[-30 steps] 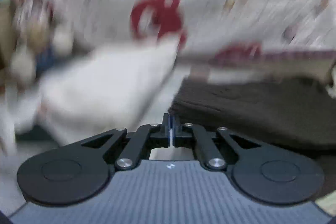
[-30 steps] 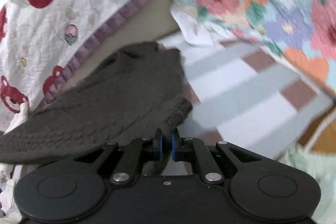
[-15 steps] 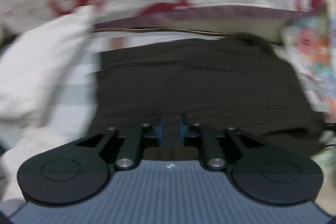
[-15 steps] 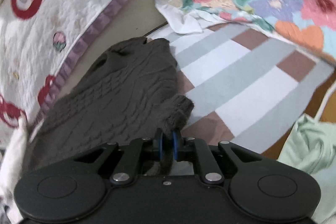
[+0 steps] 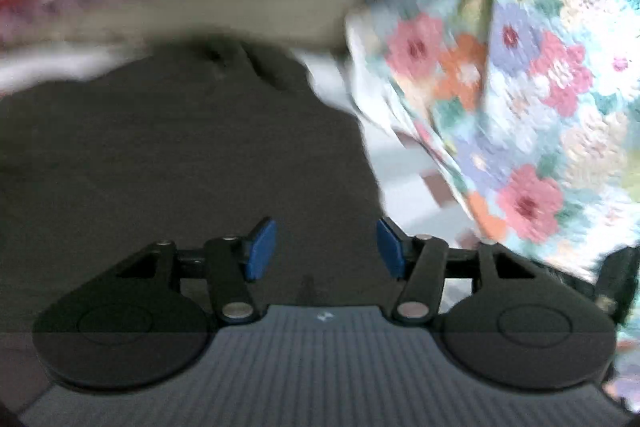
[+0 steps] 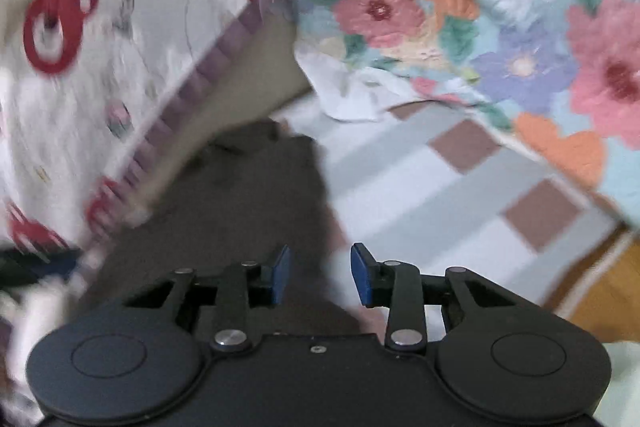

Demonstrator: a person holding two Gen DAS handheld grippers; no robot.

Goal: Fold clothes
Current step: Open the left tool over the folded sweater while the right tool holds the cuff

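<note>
A dark brown knitted sweater (image 5: 168,163) lies flat on the striped bed sheet (image 6: 408,187). In the left wrist view it fills the left and middle. My left gripper (image 5: 326,249) hovers over its right part, jaws opening, blue pads apart and nothing pinched between them. In the right wrist view the sweater (image 6: 240,195) runs from the centre down under my right gripper (image 6: 320,277). Its jaws are opening too; the sweater's edge lies below the gap and the pads do not press on it.
A white quilt with red bears (image 6: 100,67) lies along the far left, purple-edged. A floral quilt (image 6: 500,7) bunches at the right, with a white cloth (image 6: 352,95) under its edge. Pale green fabric (image 6: 624,379) shows at the lower right, beside wooden floor (image 6: 600,291).
Both grippers went from shut to open. The right one released the sweater cuff. The left one swung right, from the white garment to above the sweater near the floral quilt.
</note>
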